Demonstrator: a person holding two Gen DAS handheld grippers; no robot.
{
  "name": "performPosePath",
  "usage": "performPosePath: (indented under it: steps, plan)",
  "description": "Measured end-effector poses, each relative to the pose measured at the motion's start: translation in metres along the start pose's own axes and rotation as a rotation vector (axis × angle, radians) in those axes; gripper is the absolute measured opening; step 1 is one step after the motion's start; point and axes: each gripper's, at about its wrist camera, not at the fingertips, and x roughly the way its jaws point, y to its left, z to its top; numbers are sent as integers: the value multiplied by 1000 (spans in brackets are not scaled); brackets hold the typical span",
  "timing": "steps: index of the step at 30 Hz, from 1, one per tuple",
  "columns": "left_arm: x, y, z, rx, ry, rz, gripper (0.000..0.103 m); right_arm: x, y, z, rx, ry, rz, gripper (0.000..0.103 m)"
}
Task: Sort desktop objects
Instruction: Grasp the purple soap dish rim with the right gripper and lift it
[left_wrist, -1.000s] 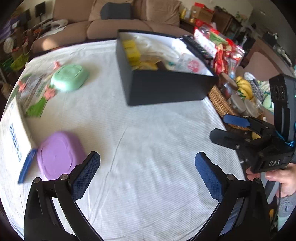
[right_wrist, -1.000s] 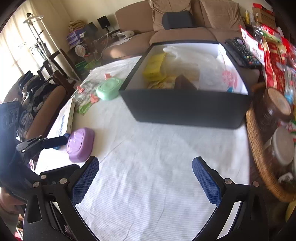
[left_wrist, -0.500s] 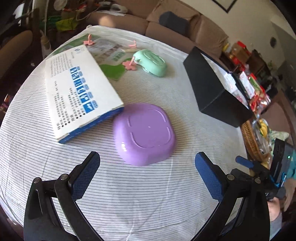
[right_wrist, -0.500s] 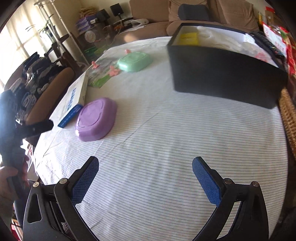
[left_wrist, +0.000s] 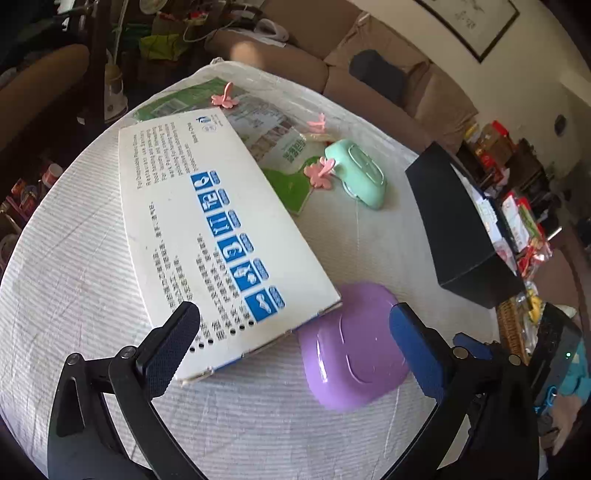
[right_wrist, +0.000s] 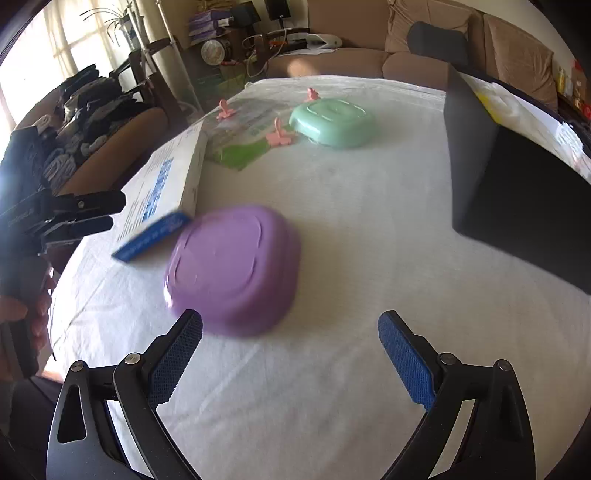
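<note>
On the table, flat box at left touching lidded case near right; second case farther back; open bin far right.

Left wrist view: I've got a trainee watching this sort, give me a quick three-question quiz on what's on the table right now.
1. True or false: the left gripper is shut on the white box.
2. Which item does the near corner of the white box overlap? A) green case B) purple case C) black bin
3. Fill in: small pink ____ lie on the leaflet by the green case.

Key:
1. False; both the left gripper and the right gripper are open and hold nothing.
2. B; the corner lies over the purple case's edge.
3. Clips, flower-shaped; three show.
</note>
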Motion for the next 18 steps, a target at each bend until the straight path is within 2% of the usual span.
performPosePath:
  steps: [2, 6, 10, 12, 14, 18]
  plan:
    - [10, 3, 6, -15, 35, -22, 103, 10, -4, 13, 27, -9, 15, 95]
    - [20, -4, -8, -17, 114, -81, 103, 30, -11, 29, 90, 1, 62, 82]
    - [21, -27, -23, 75, 126, -63, 103, 41, -17, 22, 159, 11, 134, 79]
    - [15, -33, -28, 76, 135, -93, 103, 46, -19, 14, 207, 25, 181, 72]
    - [12, -39, -36, 65, 156, -163, 103, 44, -21, 7, 251, 14, 209, 69]
    - [32, -43, -49, 58, 240, -168, 103, 40, -23, 1, 299, 17, 265, 67]
